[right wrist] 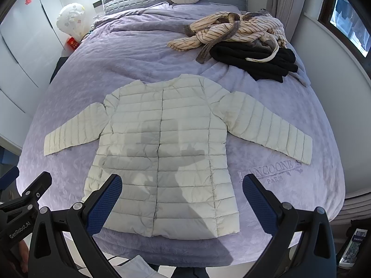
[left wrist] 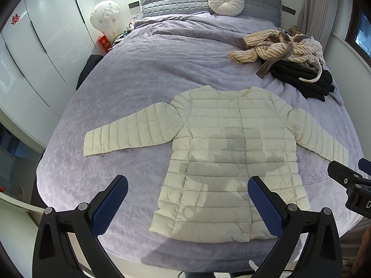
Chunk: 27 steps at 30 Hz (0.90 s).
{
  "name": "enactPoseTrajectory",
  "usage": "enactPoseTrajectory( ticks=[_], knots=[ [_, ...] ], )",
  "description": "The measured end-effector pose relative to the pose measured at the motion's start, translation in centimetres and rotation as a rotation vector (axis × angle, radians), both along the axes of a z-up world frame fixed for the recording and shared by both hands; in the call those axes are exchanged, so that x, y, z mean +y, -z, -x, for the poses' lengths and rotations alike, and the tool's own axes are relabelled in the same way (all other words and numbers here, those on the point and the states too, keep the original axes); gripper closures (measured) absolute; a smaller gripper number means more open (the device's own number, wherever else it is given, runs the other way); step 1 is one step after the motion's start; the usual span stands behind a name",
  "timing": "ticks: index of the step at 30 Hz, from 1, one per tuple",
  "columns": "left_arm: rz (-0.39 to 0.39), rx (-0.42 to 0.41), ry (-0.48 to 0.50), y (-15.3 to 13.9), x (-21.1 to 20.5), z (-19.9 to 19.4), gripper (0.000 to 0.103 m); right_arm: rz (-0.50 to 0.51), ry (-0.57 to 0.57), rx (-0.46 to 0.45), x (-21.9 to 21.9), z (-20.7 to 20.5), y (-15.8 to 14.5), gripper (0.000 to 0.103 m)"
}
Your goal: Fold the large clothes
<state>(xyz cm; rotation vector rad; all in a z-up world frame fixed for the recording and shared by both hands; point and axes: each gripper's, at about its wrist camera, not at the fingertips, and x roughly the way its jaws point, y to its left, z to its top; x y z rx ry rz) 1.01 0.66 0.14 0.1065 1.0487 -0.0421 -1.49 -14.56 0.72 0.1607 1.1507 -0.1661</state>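
The puffy cream quilted jacket (left wrist: 231, 162) lies flat on the purple bed (left wrist: 139, 69), collar at 12 o'clock, hem at 6. Both hand-held grippers hover wide open, holding nothing. The left hand-held gripper (left wrist: 187, 205) is nearer the left sleeve; the right hand-held gripper (right wrist: 182, 202) is nearer the right sleeve.

Left gripper (left wrist: 187, 205) and right gripper (right wrist: 182, 202) side by side, fingers spread wide.

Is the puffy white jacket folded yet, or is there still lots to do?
Not yet. The white jacket is only laid flat on the bed, buttoned, both sleeves spread out. The left gripper and right gripper hover over it, jaws open, holding nothing. All folds remain, plus the striped and black clothes pile.
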Motion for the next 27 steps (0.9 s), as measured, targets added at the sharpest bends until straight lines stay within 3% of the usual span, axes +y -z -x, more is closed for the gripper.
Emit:
enactPoseTrajectory(
  ticks=[27],
  knots=[
    [-0.007,0.002,0.002,-0.04,0.18,-0.03,0.000,-0.004,0.007,0.003,-0.15,-0.02,0.23,0.000]
  ],
)
